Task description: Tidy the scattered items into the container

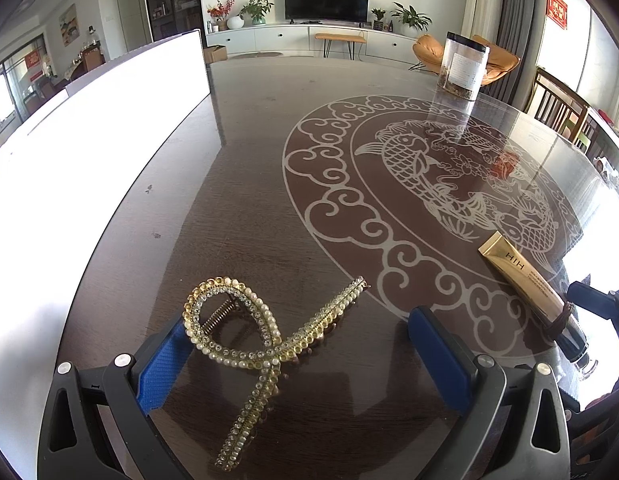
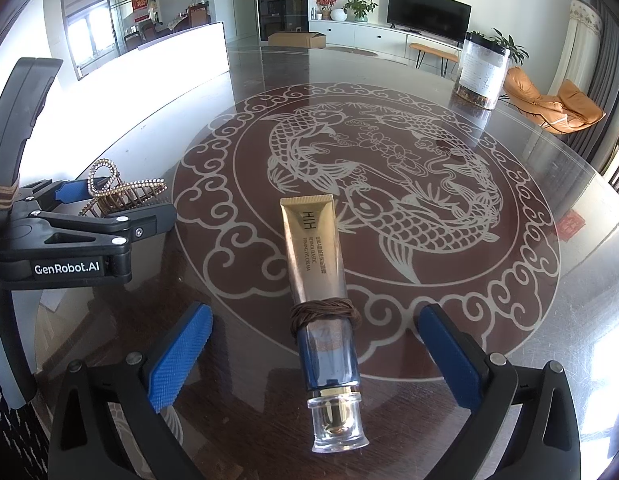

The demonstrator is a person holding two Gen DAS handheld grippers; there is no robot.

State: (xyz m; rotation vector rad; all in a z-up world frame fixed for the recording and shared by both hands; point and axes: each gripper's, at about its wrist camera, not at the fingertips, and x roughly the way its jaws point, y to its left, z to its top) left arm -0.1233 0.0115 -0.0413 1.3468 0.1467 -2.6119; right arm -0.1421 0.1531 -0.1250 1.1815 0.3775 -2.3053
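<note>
Both tongs spread wide, nothing gripped: left tongs (image 1: 309,348) straddling hair clip (image 1: 265,344), right tongs (image 2: 313,356) around cream tube (image 2: 317,280), lined up for pickup beside fish motif (image 2: 373,184).

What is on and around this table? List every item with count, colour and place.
hair claw clip: one, gold with pearls and rhinestones, near table edge between left gripper's fingers
cream tube: one, gold and dark blue with clear cap, brown cord around it, between right gripper's fingers
clear jar: one, black lid, far side of table
white container: one, at table's left
table: one, dark, fish pattern
left gripper: black, blue pads, open
right gripper: black, blue pads, open
</note>
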